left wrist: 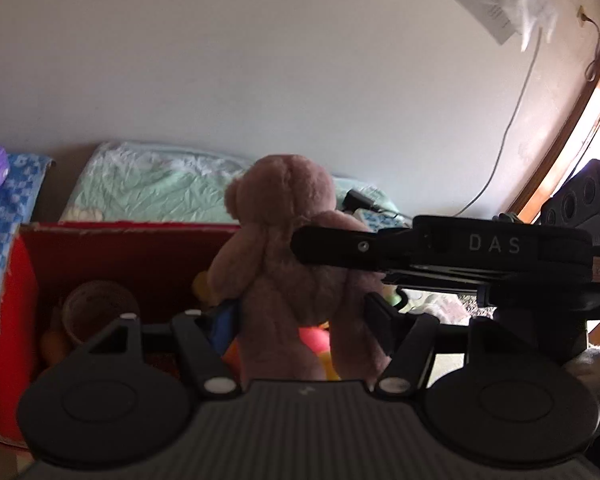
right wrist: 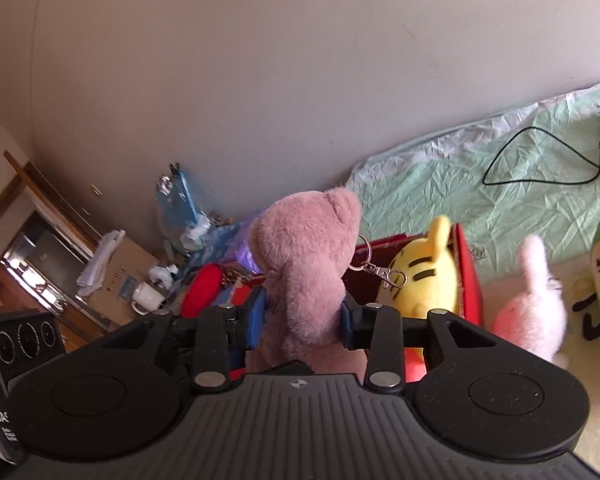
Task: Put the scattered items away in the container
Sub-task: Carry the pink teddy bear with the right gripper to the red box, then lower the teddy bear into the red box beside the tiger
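While both hand-held grippers clamp it, pink teddy bear [right wrist: 304, 264] stands upright.

A dusty-pink plush bear [right wrist: 304, 264], a yellow tiger toy [right wrist: 424, 276] with black stripes, a red box [left wrist: 16, 280] and a mint-green sheet [right wrist: 480, 184].

Bear [right wrist: 304, 264] is covered in fuzzy matt pink plush; box [left wrist: 140, 248] looks like red cardboard, rough-edged; bedsheet [right wrist: 480, 184] is crinkled mint cloth; keyring [right wrist: 366, 254] is shiny metal.
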The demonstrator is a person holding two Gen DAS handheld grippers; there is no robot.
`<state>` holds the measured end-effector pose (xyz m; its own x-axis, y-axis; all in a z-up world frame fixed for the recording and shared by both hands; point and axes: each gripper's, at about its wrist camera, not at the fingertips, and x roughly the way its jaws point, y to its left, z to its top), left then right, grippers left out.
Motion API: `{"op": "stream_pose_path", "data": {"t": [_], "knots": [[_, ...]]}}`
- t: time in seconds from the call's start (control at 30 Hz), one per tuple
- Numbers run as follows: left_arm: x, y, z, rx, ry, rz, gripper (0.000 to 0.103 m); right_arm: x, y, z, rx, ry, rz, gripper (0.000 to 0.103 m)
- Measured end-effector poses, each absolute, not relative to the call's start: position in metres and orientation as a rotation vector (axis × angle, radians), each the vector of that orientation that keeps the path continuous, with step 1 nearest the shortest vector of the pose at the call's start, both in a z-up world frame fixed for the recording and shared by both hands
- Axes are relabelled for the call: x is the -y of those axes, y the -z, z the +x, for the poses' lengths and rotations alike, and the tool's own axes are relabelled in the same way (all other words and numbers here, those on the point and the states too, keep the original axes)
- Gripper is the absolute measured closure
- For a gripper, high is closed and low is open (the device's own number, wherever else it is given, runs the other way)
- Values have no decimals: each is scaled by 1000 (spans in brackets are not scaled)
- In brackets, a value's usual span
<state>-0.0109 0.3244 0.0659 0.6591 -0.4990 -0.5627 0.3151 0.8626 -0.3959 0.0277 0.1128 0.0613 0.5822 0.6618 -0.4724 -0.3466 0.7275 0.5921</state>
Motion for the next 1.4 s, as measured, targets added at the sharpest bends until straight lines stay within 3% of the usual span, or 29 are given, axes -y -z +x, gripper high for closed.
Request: {"op": "stream_pose_path", "data": {"t": [0.2, 0.27, 0.33, 0.8, 1.07, 1.2, 1.3, 1.4], "knots": [[-350, -39, 18, -810, 490, -294, 37, -151, -40, 43, -801, -511, 377, 65], [-352, -34, 24, -821, 499, -274, 39, -162, -34, 46, -807, -484, 346, 80], [-350, -30, 32, -846, 520, -244, 37, -171, -25, 50, -833, -489, 359, 82], [-354, -2, 59, -953, 550, -219, 39, -186, 2, 57, -866, -407, 361, 82], [-344, -30, 55, -812, 552, -103, 39, -174, -13, 48, -679, -438, 447, 83], [-338, -12, 73, -879, 567, -68, 32, -176, 0, 50, -640, -395, 466, 83], [-334, -4, 79, -932, 561, -39, 40, -174, 19, 55, -679, -354, 517, 83], [-334, -5, 75, -918, 560, -9, 37, -172, 18, 53, -662, -352, 512, 83]]}}
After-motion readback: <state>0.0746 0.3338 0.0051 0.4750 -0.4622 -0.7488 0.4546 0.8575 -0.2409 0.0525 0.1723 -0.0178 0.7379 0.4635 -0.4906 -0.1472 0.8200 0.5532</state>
